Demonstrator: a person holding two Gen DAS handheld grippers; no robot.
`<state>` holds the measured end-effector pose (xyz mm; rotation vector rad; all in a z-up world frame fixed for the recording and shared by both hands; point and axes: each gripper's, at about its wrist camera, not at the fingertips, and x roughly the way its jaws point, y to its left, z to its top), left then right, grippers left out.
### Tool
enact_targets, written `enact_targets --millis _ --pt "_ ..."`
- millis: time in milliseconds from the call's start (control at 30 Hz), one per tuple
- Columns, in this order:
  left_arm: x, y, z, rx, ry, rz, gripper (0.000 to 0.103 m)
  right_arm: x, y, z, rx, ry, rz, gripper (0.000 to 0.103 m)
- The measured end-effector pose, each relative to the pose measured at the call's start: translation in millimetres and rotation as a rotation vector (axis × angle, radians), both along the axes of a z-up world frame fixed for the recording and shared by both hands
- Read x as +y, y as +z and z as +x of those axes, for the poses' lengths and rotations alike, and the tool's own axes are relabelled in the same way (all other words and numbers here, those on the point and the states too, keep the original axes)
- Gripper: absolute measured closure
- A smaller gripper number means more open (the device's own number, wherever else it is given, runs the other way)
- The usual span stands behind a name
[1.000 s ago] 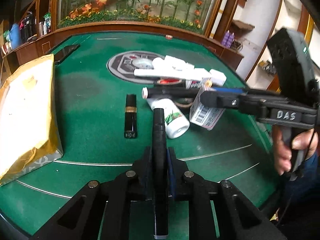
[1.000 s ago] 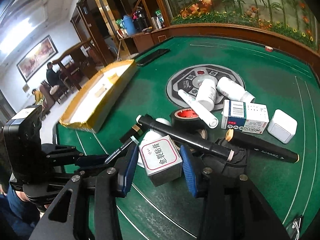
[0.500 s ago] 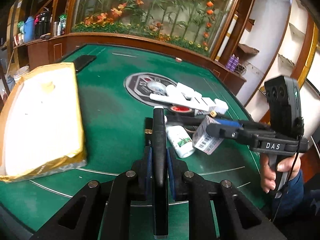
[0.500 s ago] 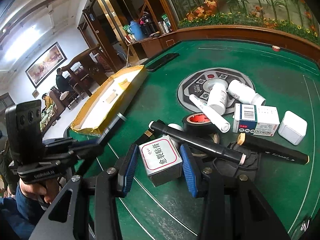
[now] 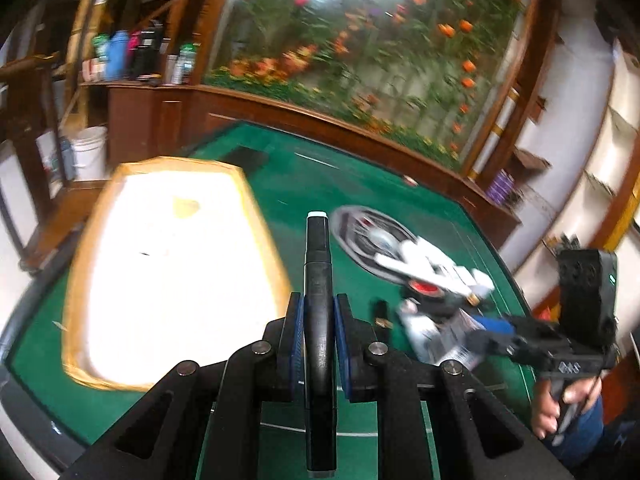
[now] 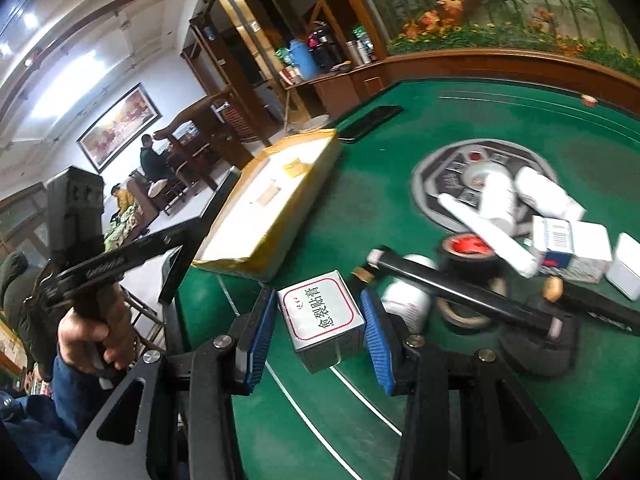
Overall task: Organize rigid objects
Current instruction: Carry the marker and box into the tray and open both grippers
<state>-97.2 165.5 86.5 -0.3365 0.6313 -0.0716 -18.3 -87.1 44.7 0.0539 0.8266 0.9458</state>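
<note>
Left gripper [image 5: 316, 316] jaws clamping black marker [image 5: 318, 280], right gripper [image 6: 320, 320] jaws gripping small box [image 6: 322, 312], clutter [image 6: 520, 216] beside

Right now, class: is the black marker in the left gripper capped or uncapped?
Capped. In the left wrist view the marker, clamped between the blue pads, ends in a blunt black cap with a white end; no tip shows.

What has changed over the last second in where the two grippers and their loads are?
The left gripper, shut on the black marker, has swung from the pile toward the open cardboard box. The right gripper has lifted slightly, its fingers clamped on the small white carton. Nothing was released. The pile of bottles, tape roll and markers on the green table lies as before.
</note>
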Motion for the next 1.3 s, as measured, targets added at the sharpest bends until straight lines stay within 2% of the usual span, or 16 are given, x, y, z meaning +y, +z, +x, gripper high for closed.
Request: enact_targets --millis 267,533,800,1000,1233,1300 --pt "64.4 -16.3 5.6 0.008 0.184 -0.027 0.088 76.9 23.1 8.1 0.01 0.043 -0.007 0.061" --pt "111.8 -46.5 27.3 0.07 0.323 -0.012 0.088 166.9 15.5 32.6 0.013 0.022 -0.097 0.061" --pt "131.3 -60.4 44.1 0.115 0.346 -0.042 0.088 233.0 -14.8 73.7 0.07 -0.031 -0.218 0.061" --pt "129.3 -63.8 49.2 0.131 0.337 -0.028 0.088 252.3 -23.1 93.4 0.088 -0.065 -0.238 0.061" --pt "129.9 -66.7 52.4 0.142 0.332 -0.018 0.088 268.4 -29.2 125.2 0.214 -0.055 -0.245 0.061" --pt "130.5 -66.2 53.9 0.144 0.334 -0.022 0.088 273.7 -26.9 134.3 0.213 -0.07 -0.246 0.061"
